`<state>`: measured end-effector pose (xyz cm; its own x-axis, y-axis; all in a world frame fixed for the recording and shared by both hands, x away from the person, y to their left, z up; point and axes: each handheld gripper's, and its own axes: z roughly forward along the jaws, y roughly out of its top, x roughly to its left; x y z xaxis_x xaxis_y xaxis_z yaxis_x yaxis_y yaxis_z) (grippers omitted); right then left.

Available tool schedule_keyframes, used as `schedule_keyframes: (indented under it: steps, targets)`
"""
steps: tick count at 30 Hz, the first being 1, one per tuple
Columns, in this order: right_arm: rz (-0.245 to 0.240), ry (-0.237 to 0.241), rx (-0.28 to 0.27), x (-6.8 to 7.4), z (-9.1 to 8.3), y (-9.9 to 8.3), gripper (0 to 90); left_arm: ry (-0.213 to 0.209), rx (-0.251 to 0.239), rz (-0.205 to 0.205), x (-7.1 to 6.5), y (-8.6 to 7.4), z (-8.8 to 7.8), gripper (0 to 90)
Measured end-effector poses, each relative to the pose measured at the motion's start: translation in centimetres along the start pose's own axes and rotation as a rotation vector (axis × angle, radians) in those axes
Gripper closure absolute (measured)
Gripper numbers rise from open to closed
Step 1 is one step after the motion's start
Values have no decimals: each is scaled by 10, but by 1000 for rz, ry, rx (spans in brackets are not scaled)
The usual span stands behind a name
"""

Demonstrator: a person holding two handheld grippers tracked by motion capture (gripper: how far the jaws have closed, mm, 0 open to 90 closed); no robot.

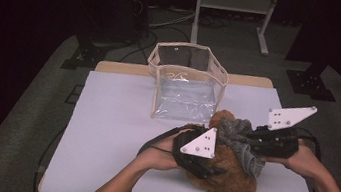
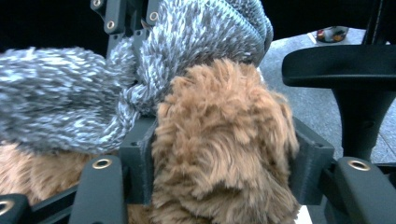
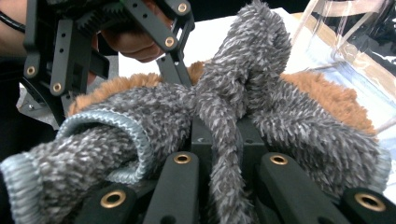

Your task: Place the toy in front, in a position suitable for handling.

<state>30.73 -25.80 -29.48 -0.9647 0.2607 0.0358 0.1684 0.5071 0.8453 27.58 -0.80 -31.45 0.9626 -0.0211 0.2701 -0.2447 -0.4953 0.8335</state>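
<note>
Scarf [image 1: 243, 141] is being pinched by shut right gripper [image 1: 259, 139] | toy [image 1: 227, 177], near table's [image 1: 119, 119] front edge, is being straddled by part-open left gripper [image 1: 208, 152], grip unclear | scarf is lying rightward of left gripper.

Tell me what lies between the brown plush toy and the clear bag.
In the high view, bare white tabletop: a narrow gap separates the brown plush toy from the clear bag.

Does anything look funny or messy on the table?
Nothing is spilled or broken. The grey fuzzy scarf sits bunched and twisted on the brown plush toy, pinched by the right tool. The clear bag stands upright.
</note>
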Motion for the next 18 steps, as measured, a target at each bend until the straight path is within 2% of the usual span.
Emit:
schedule_keyframes:
  steps: [1,3,5,6,7,8,9,10,15,18]
  targets:
    - [-7,-6,1,3,-3,-3,812,-6,-20,-14,-1,-1,-4,328]
    - [-6,-12,-4,4,-6,-5,812,5,-27,-31,-1,-4,-9,305]
    - [-4,-18,-6,5,-7,-7,812,18,-10,-45,-3,-12,-12,291]
    - [-3,-23,-5,5,-9,-8,812,40,9,-51,-4,-18,-16,284]
    - [-1,-28,-6,6,-11,-9,812,37,-18,-77,-5,-24,-22,276]
    - [-1,-34,-7,6,-13,-10,812,37,-18,-77,-5,-24,-22,276]
    - [3,-38,-16,6,-15,-12,812,48,-67,-135,-6,-34,-29,277]
    - [12,-45,-26,6,-16,-13,812,51,-66,-142,-7,-37,-31,275]
    - [7,-64,-31,7,-16,-14,812,36,-40,-204,-13,-55,-30,248]
    - [6,-72,-31,8,-17,-14,811,11,-43,-240,-14,-62,-26,247]
